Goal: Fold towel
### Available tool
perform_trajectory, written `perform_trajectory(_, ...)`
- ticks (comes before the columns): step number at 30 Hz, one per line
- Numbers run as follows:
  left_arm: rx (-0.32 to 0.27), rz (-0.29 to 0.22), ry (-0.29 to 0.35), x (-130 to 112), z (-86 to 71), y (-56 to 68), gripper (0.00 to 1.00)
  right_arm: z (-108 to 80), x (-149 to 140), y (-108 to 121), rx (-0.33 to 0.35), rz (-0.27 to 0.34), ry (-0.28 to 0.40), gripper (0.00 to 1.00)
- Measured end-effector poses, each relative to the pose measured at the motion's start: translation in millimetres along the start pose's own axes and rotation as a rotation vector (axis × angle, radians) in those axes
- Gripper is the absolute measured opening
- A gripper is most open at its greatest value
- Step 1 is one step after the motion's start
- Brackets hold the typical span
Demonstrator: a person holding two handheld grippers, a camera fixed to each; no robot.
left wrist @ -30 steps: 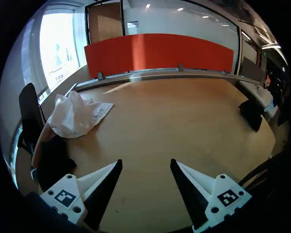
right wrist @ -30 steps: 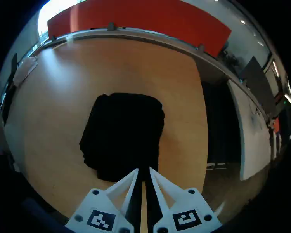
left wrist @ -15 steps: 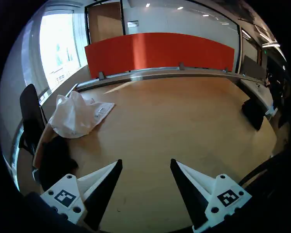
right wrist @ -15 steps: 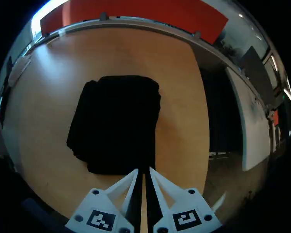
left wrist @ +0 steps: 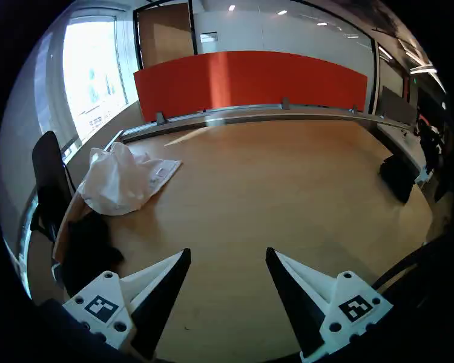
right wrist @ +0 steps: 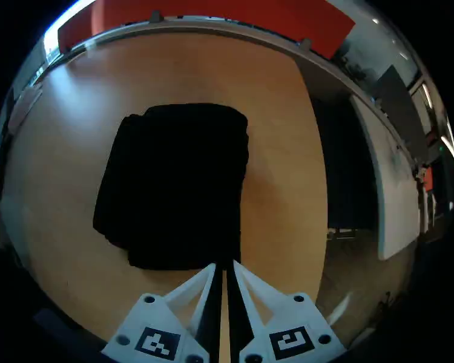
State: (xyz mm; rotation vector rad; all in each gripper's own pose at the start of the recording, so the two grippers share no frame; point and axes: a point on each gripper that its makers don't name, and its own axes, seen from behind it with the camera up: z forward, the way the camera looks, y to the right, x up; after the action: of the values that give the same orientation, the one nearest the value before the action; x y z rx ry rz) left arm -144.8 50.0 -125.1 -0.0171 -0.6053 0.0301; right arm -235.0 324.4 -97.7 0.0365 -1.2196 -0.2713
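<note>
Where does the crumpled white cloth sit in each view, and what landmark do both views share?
Left gripper view: the white cloth lies on the left side of the wooden table, left of the picture's middle.
Right gripper view: it is a small pale shape at the far left edge, in the upper half.
Shared landmark: the red partition along the table's far edge.

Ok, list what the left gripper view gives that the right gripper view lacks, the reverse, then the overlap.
Left gripper view: open left gripper, wooden door, dark heap. Right gripper view: shut right gripper at the near edge of the folded black towel. Both: wooden table, red partition, white cloth, clear in the left, a sliver in the right.
</note>
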Motion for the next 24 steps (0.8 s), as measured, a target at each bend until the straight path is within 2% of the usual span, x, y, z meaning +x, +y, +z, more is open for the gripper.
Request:
perform_trajectory(8, -0.002, 0.005, 0.000, 0.4, 0.9, 0.3, 0.92, 1.7, -1.6, -1.5, -0.011, 0.002, -0.002, 0.07)
perform_trajectory(14, -0.003, 0.001, 0.003, 1.1, 1.9, -0.6, 0.92, -2.6, -3.0, -3.3, -0.014, -0.008, 0.001, 0.19)
perform_trajectory(17, -0.005, -0.002, 0.005, 0.5, 2.0, -1.0, 0.92, -6.0, -3.1, -6.0, -0.008, -0.009, 0.010, 0.32)
perform_trajectory(21, -0.007, -0.006, 0.006, -0.3, 2.9, -1.1, 0.92, -10.8, 0.2, -12.6, 0.006, 0.003, 0.036, 0.64)
perform_trajectory(24, -0.010, -0.010, 0.008, -0.5, 3.6, -0.9, 0.92, -12.7, 3.3, -16.8, 0.014, 0.019, 0.052, 0.82)
